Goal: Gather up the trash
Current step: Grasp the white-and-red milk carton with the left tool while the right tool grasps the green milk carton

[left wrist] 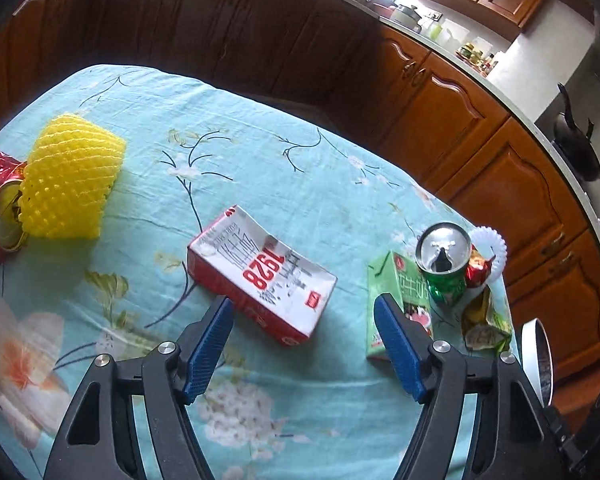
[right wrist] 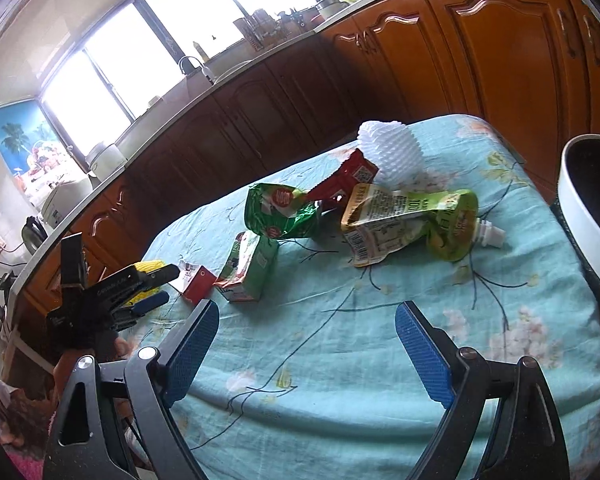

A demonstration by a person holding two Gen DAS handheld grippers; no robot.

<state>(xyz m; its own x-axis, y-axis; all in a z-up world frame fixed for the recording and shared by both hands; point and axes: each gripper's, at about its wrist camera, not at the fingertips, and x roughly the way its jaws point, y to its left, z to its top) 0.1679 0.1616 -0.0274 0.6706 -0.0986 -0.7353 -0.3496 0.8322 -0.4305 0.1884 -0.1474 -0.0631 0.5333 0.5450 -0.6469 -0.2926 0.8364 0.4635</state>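
In the left wrist view the left gripper (left wrist: pixel 304 307) hangs over the floral teal tablecloth (left wrist: pixel 260 160) with its blue-padded fingers spread wide and nothing between them; the red and white carton (left wrist: pixel 260 276) marked 1928 lies flat at centre frame, its near corner just beside the left pad. To the right of it a green drink carton (left wrist: pixel 400 300) lies partly behind the right pad, with a dented green can (left wrist: pixel 444 264) upright just past it, a crumpled pouch (left wrist: pixel 484 328) at lower right and a white foam net (left wrist: pixel 492 244) behind the can. At far left sits a yellow foam net (left wrist: pixel 68 180) touching a red can (left wrist: pixel 0 208) on its side. In the right wrist view the right gripper (right wrist: pixel 306 318) is likewise wide apart and empty above bare cloth, the trash cluster lying in the upper middle of the frame and a white bin (right wrist: pixel 588 216) at the right edge
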